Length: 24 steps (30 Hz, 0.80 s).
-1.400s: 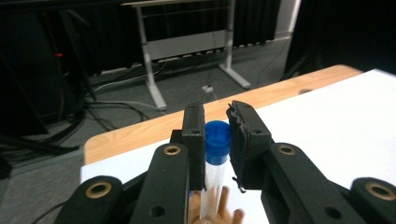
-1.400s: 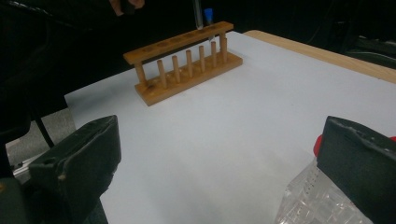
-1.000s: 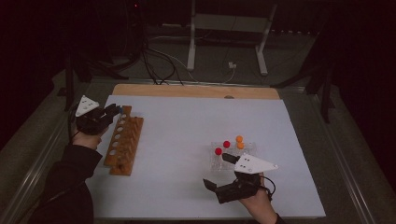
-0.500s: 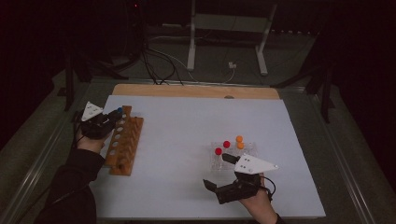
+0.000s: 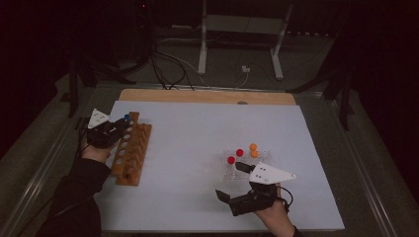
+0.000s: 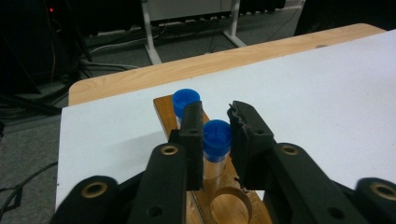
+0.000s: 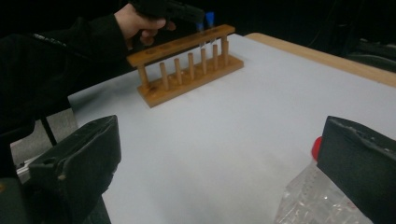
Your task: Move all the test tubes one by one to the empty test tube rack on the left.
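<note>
My left gripper (image 5: 120,124) hovers over the far end of a wooden tube rack (image 5: 132,148). In the left gripper view a blue-capped tube (image 6: 217,137) stands in a hole of the rack (image 6: 163,109), between the jaws of my left gripper (image 6: 217,126). Those jaws have just been opening a little, and the pads still lie against the cap. Just behind it stands a second blue-capped tube (image 6: 186,100). My right gripper (image 5: 230,181) rests near the front edge, jaws wide open and holding nothing, beside a clear holder (image 5: 264,157) of red-capped tubes (image 5: 239,152) and orange-capped tubes (image 5: 253,147).
A white sheet (image 5: 197,133) covers the table, with a bare wooden strip (image 5: 207,96) along the far edge. Cables and a metal stand (image 5: 242,44) lie on the floor beyond. In the right gripper view the clear holder (image 7: 317,200) sits close to the right jaw.
The left gripper has shifted slightly to the right over the rack's far end. The right gripper has stayed put.
</note>
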{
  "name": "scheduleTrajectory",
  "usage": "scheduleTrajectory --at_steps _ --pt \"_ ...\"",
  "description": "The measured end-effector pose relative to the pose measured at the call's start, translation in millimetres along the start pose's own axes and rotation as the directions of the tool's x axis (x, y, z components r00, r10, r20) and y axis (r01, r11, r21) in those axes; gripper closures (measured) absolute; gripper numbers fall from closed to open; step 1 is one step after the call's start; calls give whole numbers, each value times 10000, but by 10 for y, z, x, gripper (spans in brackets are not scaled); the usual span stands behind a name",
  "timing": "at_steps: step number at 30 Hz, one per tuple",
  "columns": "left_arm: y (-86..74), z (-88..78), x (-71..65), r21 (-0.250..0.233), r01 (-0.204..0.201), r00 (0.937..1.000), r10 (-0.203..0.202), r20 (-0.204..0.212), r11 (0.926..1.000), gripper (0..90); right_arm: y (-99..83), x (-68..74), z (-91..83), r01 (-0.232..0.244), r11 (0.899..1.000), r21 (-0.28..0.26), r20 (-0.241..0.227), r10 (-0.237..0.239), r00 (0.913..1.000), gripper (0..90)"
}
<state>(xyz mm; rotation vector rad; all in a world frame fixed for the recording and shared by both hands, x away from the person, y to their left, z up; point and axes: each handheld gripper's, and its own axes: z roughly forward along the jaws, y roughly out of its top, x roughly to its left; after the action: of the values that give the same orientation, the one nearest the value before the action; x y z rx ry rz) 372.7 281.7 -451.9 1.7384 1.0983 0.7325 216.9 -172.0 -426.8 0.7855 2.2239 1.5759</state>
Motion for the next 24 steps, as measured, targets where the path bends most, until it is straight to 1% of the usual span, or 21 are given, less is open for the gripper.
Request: scheduleTrajectory --at_steps 2,3,6,7,9,10,12,14,15,17,19,20,21,22,23,24 --pt "28 -53 -9 -165 15 10000 -15 15 9999 607 19 -20 -32 80 10000 -53 52 -80 10000 0" --pt "44 -87 -17 -324 23 10000 -21 69 9995 574 30 -32 -52 82 9999 -102 116 -81 9999 0" --pt "96 -191 -54 -544 -16 9991 39 434 9985 433 63 -94 -123 199 9996 -189 410 -192 9990 0" --pt "108 -229 -72 -633 -30 9986 63 533 9980 405 75 -122 -153 196 9995 -231 502 -184 9986 0" --pt "129 -308 -114 -828 -17 9955 95 940 9966 334 96 -187 -216 239 9994 -264 853 -216 9961 0" --pt "138 -346 -142 -890 -86 9940 183 1079 9960 300 104 -229 -253 258 9992 -320 1013 -224 9946 0" --pt "150 -418 -201 -1001 -167 9905 301 1339 9948 227 117 -314 -324 143 9992 -371 1348 -92 9908 0" --pt "154 -489 -265 -1107 -155 9865 332 1604 9937 180 117 -398 -389 71 9991 -422 1695 2 9855 0" --pt "153 -524 -302 -1168 -156 9842 359 1735 9930 167 111 -436 -413 31 9994 -342 1749 29 9846 0" --pt "149 -588 -380 -1260 -237 9783 490 2014 9918 148 82 -500 -437 -47 9998 -192 1963 84 9805 0" --pt "144 -634 -453 -1142 -103 9688 382 2449 9934 70 35 -558 -447 -199 9998 -89 2056 213 9784 0" --pt "140 -653 -492 -1088 -142 9642 424 2618 9940 52 9 -579 -441 -282 9996 49 2163 265 9760 0" --pt "128 -672 -534 -1098 -200 9579 505 2825 9938 30 -19 -601 -430 -325 9993 193 2255 273 9739 0" --pt "117 -688 -579 -1078 -308 9544 613 2923 9937 28 -48 -624 -416 -391 9987 335 2358 301 9713 0" --pt "102 -698 -623 -1083 -403 9505 715 3023 9933 28 -77 -646 -399 -486 9977 475 2439 356 9692 22" --pt "85 -705 -662 -1058 -444 9435 765 3224 9934 28 -106 -668 -384 -557 9968 578 2514 394 9671 40"
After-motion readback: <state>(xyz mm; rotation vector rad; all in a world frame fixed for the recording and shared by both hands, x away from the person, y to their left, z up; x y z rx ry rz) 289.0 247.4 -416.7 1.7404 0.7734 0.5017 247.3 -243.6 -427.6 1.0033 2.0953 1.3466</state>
